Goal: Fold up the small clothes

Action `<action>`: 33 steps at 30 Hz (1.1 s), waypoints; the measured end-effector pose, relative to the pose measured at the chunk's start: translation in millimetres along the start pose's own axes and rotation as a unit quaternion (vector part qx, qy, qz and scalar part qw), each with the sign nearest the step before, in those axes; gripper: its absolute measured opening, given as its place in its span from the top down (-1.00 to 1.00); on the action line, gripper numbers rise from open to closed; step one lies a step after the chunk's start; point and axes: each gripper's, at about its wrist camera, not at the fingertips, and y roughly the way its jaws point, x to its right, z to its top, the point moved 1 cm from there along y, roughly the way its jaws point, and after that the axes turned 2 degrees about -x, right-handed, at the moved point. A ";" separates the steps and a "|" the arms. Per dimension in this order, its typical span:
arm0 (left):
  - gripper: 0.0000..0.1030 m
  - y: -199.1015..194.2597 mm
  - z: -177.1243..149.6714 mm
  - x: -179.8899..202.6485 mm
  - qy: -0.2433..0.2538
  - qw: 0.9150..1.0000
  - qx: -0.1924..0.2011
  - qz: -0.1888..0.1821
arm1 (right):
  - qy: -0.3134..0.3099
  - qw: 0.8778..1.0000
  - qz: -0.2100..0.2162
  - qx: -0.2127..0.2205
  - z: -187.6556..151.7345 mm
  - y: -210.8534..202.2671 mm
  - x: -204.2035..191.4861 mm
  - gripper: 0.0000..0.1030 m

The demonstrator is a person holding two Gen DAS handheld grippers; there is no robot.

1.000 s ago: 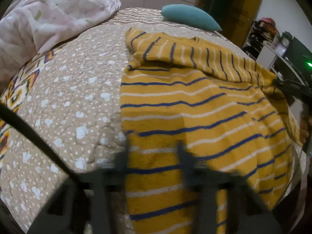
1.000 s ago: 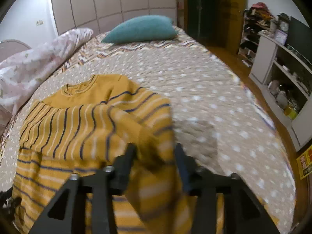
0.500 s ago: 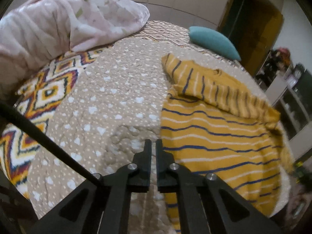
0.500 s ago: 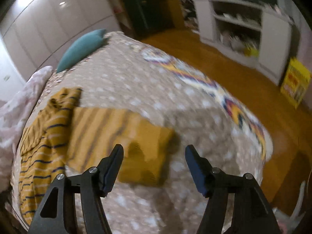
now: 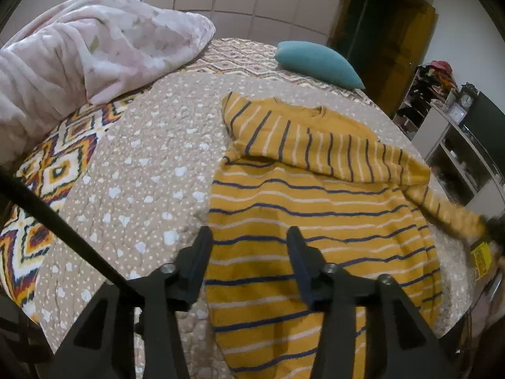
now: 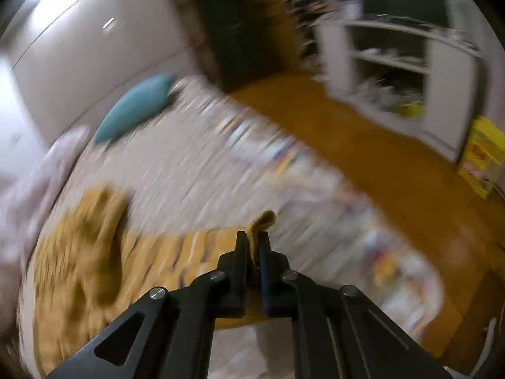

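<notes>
right tongs (image 6: 253, 240) pinch sweater (image 5: 315, 221) cuff | left tongs (image 5: 249, 246) just opened, empty

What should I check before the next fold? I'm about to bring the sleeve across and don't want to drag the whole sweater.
1. Right hand-held gripper shut on the sleeve cuff: ok, a yellow fold sticks up between its pads.
2. Left hand-held gripper free of cloth: ok, its jaws have just been opening, nothing between them, above the sweater's body.
3. Striped sweater body lying flat on the quilt: ok, left wrist view shows only slight rumpling.
4. Left sleeve already folded across the chest: ok.
5. How taut the right sleeve is: cannot tell, right wrist view is blurred.
</notes>
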 end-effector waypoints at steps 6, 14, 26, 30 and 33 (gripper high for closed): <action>0.04 -0.2 -3.7 -12.1 -0.021 1.000 -0.001 -0.001 | 0.059 0.992 -0.086 0.064 90.3 -18.3 40.4 0.87; -0.02 -11.0 -7.7 -28.8 -0.034 0.999 0.018 -0.002 | -0.067 0.996 0.030 0.054 102.0 -15.7 -130.6 0.87; -0.12 -22.5 -22.0 -63.1 -0.046 0.998 0.038 0.002 | -0.271 0.920 0.262 -0.106 -53.1 57.0 -467.6 0.87; -0.14 -23.3 -26.8 -75.9 -0.062 0.997 0.041 -0.008 | -0.309 0.903 0.259 -0.152 -104.4 94.2 -525.9 0.87; -0.14 -20.4 -29.8 -84.0 -0.068 0.997 0.040 -0.011 | -0.318 0.899 0.245 -0.176 -136.8 126.1 -549.3 0.87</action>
